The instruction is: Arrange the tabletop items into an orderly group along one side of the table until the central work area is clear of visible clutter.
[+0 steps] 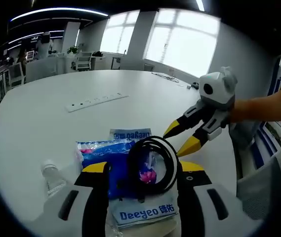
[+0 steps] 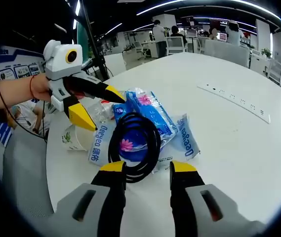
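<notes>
Both claws stand open: left claw (image 1: 142, 170) at the lower centre of the left gripper view, right claw (image 2: 147, 168) likewise in the right gripper view. Between them a black cable coil (image 2: 133, 145) lies on blue tissue packets (image 2: 150, 118) on the white counter (image 2: 229, 148). A power strip (image 1: 96, 101) lies mid-counter; a small clear bottle (image 1: 53, 177) sits lower left.

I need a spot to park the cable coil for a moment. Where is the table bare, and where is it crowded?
Bare: the white table between the blue packets and the power strip, and beyond the strip. Crowded: the near edge, where the cable coil lies on the packets, with a paper cup and both open grippers close by.
</notes>
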`<act>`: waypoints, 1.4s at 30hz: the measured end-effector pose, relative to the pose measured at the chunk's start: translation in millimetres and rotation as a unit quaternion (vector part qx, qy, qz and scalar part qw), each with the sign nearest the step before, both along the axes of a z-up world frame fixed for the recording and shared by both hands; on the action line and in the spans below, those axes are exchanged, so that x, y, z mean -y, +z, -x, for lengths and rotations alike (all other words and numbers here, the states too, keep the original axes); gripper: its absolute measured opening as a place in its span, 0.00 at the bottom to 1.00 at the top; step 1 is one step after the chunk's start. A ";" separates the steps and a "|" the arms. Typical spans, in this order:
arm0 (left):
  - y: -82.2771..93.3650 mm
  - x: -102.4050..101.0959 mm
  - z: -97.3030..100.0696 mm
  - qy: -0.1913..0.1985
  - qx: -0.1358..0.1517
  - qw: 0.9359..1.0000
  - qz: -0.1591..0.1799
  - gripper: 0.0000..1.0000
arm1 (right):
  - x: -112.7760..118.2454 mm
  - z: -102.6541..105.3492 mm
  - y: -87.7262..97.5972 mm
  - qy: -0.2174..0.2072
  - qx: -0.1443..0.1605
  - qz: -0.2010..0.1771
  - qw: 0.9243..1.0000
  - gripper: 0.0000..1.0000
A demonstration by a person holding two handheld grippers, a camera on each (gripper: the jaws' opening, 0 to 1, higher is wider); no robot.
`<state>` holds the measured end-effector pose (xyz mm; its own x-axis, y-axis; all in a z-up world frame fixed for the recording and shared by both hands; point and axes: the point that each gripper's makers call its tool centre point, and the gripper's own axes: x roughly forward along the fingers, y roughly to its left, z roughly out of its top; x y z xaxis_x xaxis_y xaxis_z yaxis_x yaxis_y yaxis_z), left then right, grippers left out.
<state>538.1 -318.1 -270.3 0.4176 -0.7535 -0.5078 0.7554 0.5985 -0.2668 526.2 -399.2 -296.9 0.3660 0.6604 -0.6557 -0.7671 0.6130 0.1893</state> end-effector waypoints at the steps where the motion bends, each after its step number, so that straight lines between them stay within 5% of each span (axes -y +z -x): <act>1: -1.1 0.6 -0.3 0.000 -0.001 1.000 -0.001 0.54 | -0.3 -0.1 -0.3 0.000 -0.001 -0.001 1.000 0.32; 13: -12.8 8.2 -5.1 -0.001 -0.008 1.000 -0.015 0.40 | -1.4 -3.8 -8.4 -0.003 -0.009 0.003 1.000 0.26; 33: -36.1 3.1 -9.7 0.015 -0.009 0.996 -0.085 0.08 | -8.3 -7.5 -16.7 -0.014 -0.020 0.003 1.000 0.11; 42: -38.9 1.7 -8.1 0.008 0.004 0.994 -0.107 0.06 | -10.5 -11.9 -13.7 -0.030 -0.019 -0.010 0.999 0.06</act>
